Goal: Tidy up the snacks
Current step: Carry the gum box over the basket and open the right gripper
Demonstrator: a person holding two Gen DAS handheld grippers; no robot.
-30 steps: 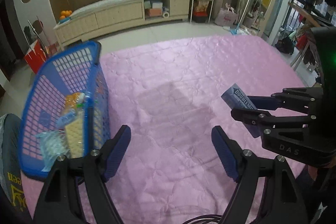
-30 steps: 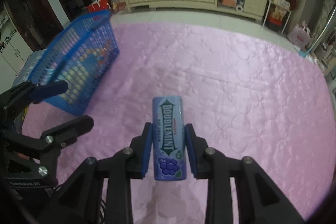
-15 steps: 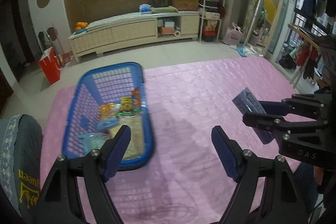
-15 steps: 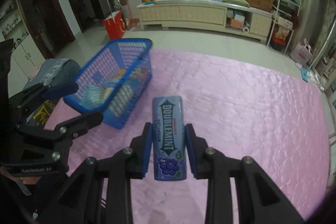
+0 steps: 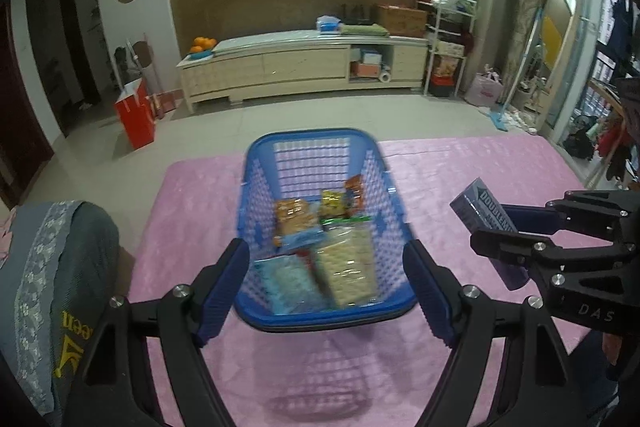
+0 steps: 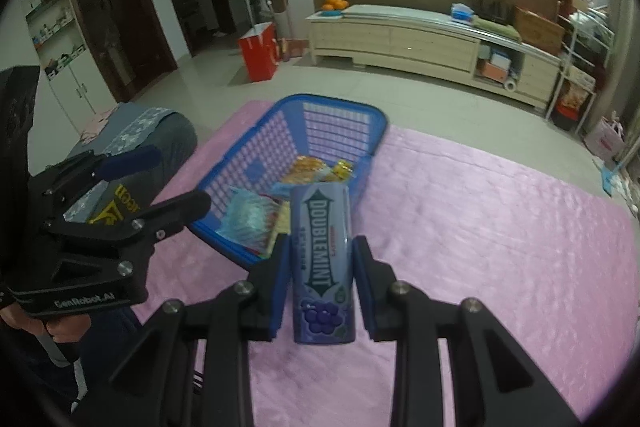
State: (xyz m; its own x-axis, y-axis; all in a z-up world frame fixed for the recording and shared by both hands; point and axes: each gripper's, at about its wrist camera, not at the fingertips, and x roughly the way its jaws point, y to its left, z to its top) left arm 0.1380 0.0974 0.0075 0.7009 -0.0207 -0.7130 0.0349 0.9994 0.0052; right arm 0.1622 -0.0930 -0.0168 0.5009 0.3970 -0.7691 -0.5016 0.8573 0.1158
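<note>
Right wrist view has the right gripper (image 6: 321,269) clamped on a purple Doublemint pack (image 6: 322,267), held above the pink cloth (image 6: 500,227) just beside the blue basket (image 6: 348,113). Left wrist view shows the left gripper (image 5: 326,291) spread wide and empty, with the basket (image 5: 316,139), full of snack packets (image 5: 346,263), framed between its fingers.

Snack packets (image 5: 320,251) lie in the basket (image 5: 312,141) on the mat (image 5: 192,195).
</note>
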